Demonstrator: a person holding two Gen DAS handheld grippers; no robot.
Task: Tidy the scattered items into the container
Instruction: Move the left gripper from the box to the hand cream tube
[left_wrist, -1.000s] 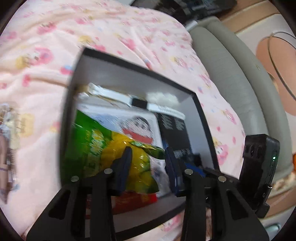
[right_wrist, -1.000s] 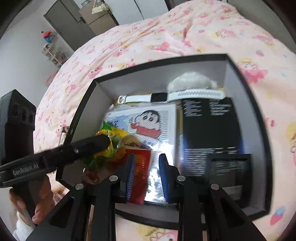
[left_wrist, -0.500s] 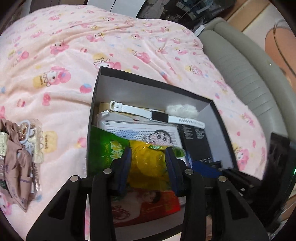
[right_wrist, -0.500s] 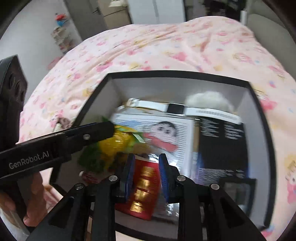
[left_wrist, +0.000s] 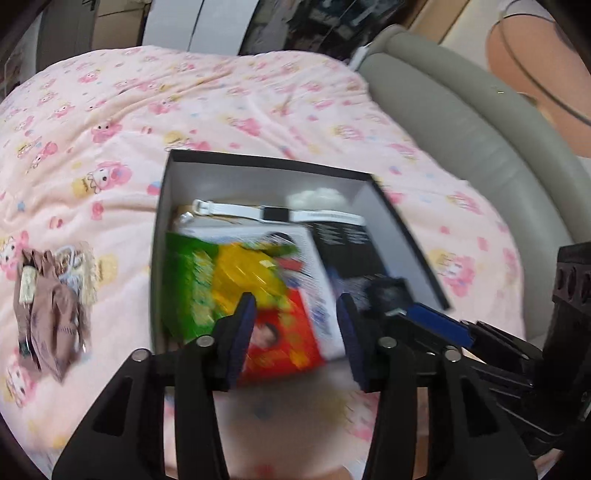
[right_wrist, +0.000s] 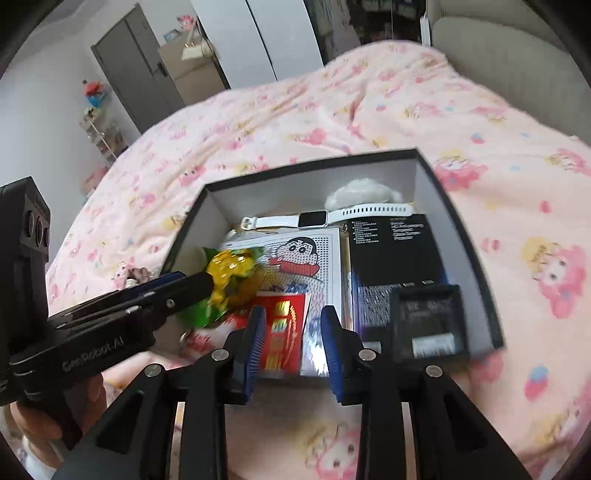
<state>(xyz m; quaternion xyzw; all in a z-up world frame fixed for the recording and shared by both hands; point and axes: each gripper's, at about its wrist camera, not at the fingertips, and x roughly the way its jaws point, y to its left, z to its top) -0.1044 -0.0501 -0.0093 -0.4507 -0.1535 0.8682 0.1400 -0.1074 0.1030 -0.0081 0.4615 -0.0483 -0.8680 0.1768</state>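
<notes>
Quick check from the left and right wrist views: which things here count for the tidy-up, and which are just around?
Job:
black box, the container
green-yellow snack bag, in box
red packet, in box
white watch, in box
brown bundle, still out on blanket
left tool, right tool, both open and empty

Around:
pink blanket
grey sofa

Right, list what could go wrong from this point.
1. The brown bundle with a pale item beside it lies on the blanket left of the box; it could get overlooked.
2. The box looks crowded, and the green-yellow snack bag sits on top, so another item may spill over the rim.
3. The left gripper and right gripper are both open near the box's front and could bump each other.
</notes>
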